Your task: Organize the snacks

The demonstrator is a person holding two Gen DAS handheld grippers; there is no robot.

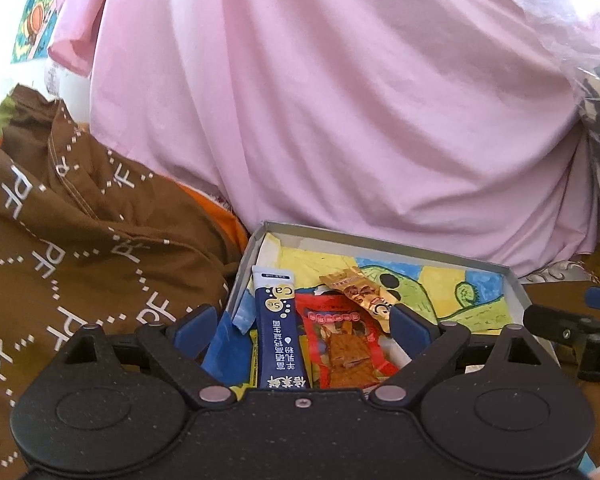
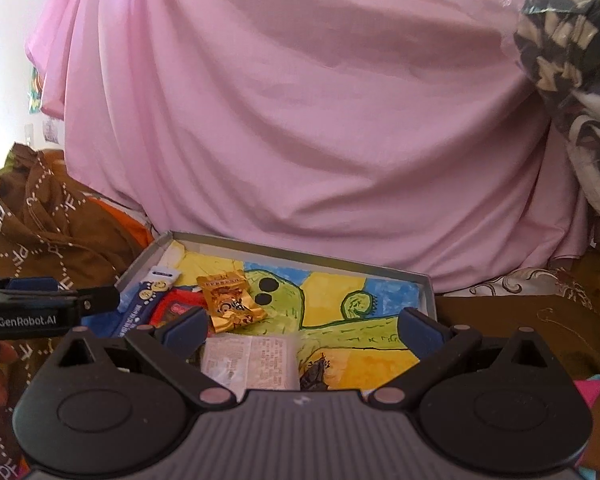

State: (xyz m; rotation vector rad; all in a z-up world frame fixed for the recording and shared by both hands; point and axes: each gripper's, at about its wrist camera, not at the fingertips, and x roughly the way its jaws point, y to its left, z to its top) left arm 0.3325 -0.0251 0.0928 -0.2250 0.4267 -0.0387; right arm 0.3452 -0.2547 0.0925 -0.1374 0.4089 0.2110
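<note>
Open box of snacks in front of a pink sheet

The right gripper is wide open above a shallow box with a green and yellow drawing inside; a gold packet, a blue stick packet and a white packet lie there. The left gripper comes in from the left.

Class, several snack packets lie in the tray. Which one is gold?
The crinkled gold packet, lying on the red packet beside the tall navy stick sachet. The fourth packet is clear and pale.
</note>
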